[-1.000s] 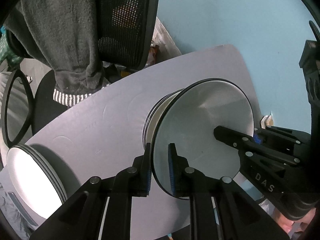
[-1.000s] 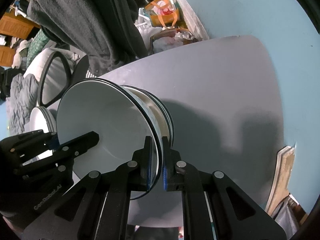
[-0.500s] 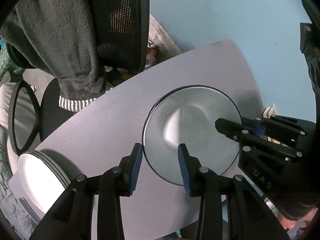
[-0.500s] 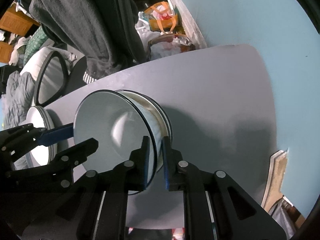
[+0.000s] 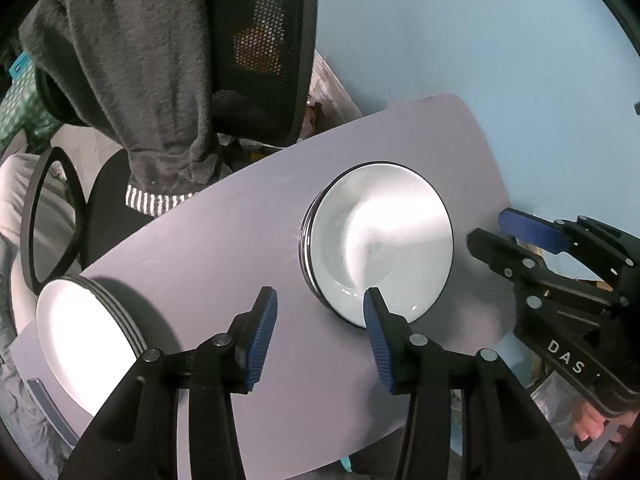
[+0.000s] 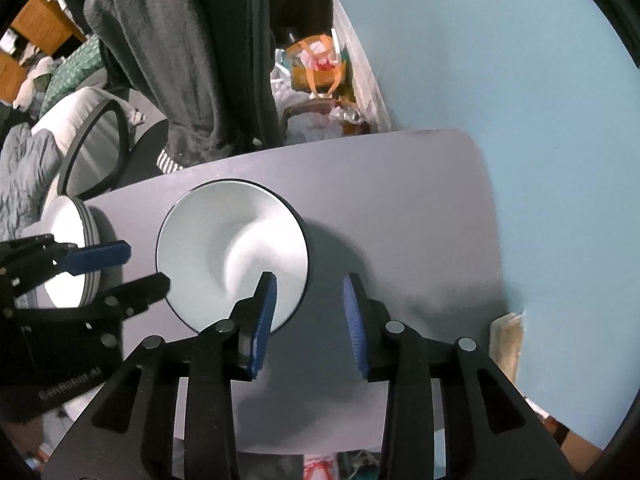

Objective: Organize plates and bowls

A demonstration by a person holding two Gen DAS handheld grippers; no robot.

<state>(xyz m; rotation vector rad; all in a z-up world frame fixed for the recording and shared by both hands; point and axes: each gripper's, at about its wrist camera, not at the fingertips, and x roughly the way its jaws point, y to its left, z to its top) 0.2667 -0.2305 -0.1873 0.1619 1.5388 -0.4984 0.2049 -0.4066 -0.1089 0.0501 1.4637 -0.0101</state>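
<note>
A stack of white bowls with dark rims (image 5: 380, 240) sits on the grey table (image 5: 224, 248); it also shows in the right wrist view (image 6: 232, 252). A stack of white plates (image 5: 84, 332) rests at the table's left end, also in the right wrist view (image 6: 72, 256). My left gripper (image 5: 320, 332) is open and empty, just in front of the bowls. My right gripper (image 6: 308, 312) is open and empty at the bowls' right side; it shows in the left wrist view (image 5: 504, 232). The left gripper shows in the right wrist view (image 6: 132, 268).
An office chair (image 5: 256, 52) draped with a grey garment (image 5: 152, 80) stands behind the table. The light blue wall (image 5: 480, 60) runs along the table's right side. Bags and clutter (image 6: 320, 68) lie on the floor beyond the table.
Both grippers let go of the top bowl, which now rests nested on the stack. Both jaws opened wide and both grippers drew back and up from the bowls.
</note>
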